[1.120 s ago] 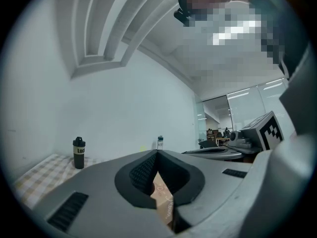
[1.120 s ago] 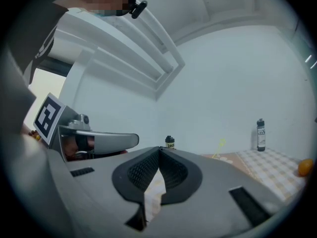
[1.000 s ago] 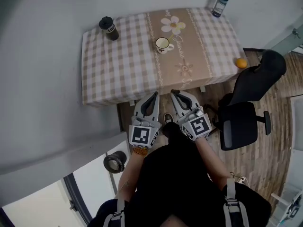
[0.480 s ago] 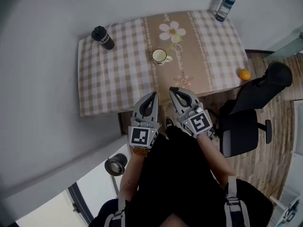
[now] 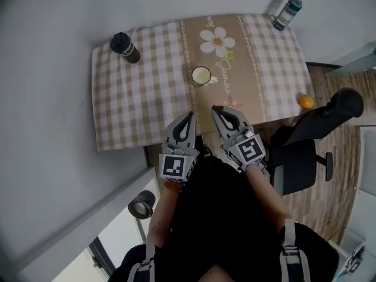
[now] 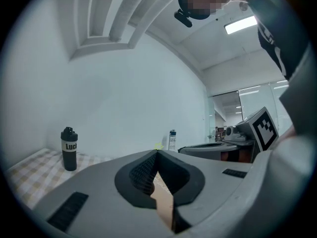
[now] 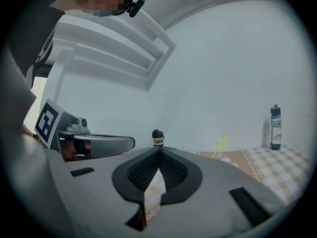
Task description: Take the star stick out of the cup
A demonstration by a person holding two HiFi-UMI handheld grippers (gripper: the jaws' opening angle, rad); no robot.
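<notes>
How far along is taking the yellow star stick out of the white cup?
Done: nothing; the yellow star stick stands in the white cup. In hand: nothing; left gripper and right gripper are shut, empty, short of the cup. Left: open, grasp the stick, lift it out.

left gripper [image 5: 188, 116]: grey, marker cube [image 5: 178, 167] | right gripper [image 5: 217, 109]: same | clothing [image 5: 217, 216]: black (grey straps [image 5: 286, 239])

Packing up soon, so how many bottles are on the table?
2. A black bottle stands near the table's far left corner, a clear bottle with a dark cap at its far right corner. Nothing there looks able to hide another.
</notes>
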